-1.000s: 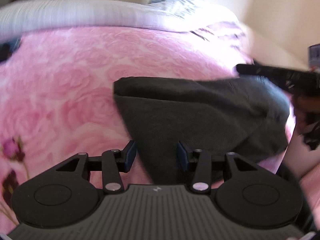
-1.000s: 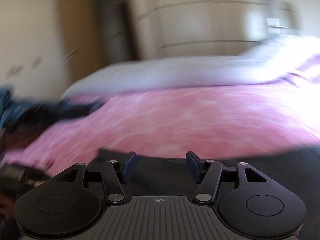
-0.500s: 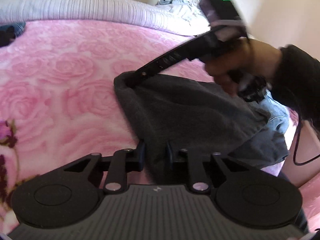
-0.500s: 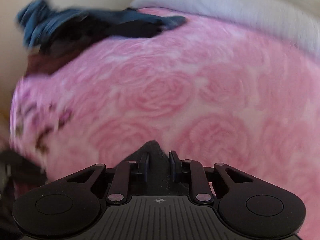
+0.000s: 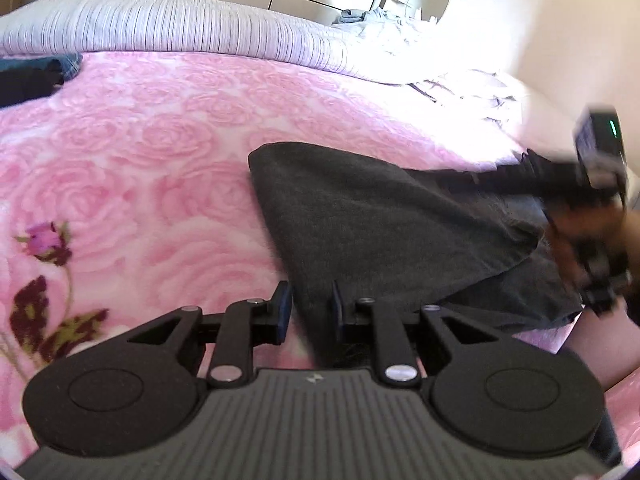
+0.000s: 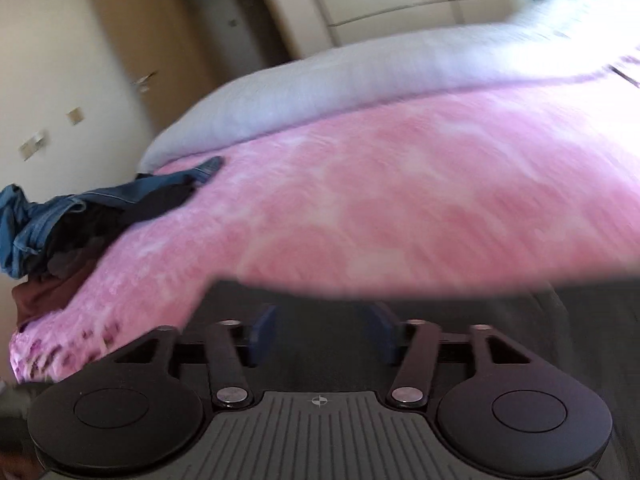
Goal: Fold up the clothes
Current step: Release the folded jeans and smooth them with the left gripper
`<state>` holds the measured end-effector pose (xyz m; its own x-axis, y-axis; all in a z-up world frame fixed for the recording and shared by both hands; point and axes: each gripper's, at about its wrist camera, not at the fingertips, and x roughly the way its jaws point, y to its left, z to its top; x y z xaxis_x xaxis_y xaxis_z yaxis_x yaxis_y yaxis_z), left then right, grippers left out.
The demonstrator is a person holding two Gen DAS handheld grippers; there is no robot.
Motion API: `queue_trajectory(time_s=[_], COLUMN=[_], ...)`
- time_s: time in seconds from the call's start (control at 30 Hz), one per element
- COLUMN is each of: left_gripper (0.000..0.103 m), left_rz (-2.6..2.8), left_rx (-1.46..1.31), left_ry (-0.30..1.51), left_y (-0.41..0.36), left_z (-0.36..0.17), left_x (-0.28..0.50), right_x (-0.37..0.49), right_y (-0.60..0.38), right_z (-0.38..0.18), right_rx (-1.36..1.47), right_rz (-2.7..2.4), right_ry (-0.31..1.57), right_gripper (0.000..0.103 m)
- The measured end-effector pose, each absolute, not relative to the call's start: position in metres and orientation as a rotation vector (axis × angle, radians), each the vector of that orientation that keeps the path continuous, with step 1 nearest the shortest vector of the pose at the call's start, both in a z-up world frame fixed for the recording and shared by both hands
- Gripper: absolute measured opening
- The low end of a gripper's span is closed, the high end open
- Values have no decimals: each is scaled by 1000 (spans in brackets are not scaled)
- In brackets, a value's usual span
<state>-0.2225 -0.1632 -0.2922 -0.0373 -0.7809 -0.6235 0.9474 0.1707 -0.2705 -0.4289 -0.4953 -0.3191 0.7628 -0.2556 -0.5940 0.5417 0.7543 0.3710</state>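
On the pink rose blanket (image 5: 132, 168) lies the dark grey garment (image 5: 384, 224); its near edge runs between my left gripper (image 5: 309, 312) pads, slightly parted. My right gripper (image 6: 322, 334) hangs wide over the same cloth.

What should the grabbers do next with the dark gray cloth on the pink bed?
Probably close the left gripper on the dark gray cloth. Its jaws sit open around the near edge, and the right gripper is open above the cloth.

Left gripper (image 5: 308, 312) and right gripper (image 6: 322, 330), fingers apart.
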Motion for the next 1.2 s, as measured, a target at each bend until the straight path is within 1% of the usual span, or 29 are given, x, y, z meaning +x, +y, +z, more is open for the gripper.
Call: queue_trajectory(time_s=[0.07,0.17,0.27,0.37,0.47,0.57,0.63,0.7,0.8,0.9,0.97,1.03,1.1,1.17,1.2], left_gripper=[16,16,16,16,17,19,20,21,25,31,33,36,42,52,55], left_rz=[-1417,-1422,-1428,-1419,-1421,-1419,-1418,-1415,-1396,-1375,-1351,-1328,-1316,-1337,-1348], left_rx=[303,337,354,411,434,436,441,456,484,486,503,513,515,564,590], left_ry=[756,726,707,715,710,703,698,681,625,585,546,516,487,419,383], left_y=[-163,-162,-163,-172,-175,-170,-165,-160,-148,-134,-125,-117,-109,-105,-103], left_z=[-289,-280,-274,-280,-281,-280,-280,-275,-266,-262,-261,-261,-260,-262,-263], left_x=[-226,-231,-236,-240,-241,-241,-240,-240,-240,-233,-228,-222,-217,-216,-216], right_x=[-460,-500,-512,-524,-519,-521,-518,-516,-518,-503,-484,-457,-430,-405,-394], right_y=[-489,-479,-480,-480,-483,-477,-472,-467,-451,-415,-382,-344,-312,-286,-273], right_z=[-338,-336,-335,-335,-334,-326,-329,-332,-316,-299,-294,-299,-310,-324,-332], right_rx=[594,644,661,679,630,619,588,552,519,398,271,89,-84,-234,-314], right_rz=[-519,-566,-587,-607,-592,-604,-610,-603,-628,-538,-450,-371,-313,-253,-230], right_ry=[578,493,465,436,479,456,512,551,542,536,566,607,654,701,714], right_gripper=[62,62,62,62,62,62,62,62,62,65,71,73,73,73,73])
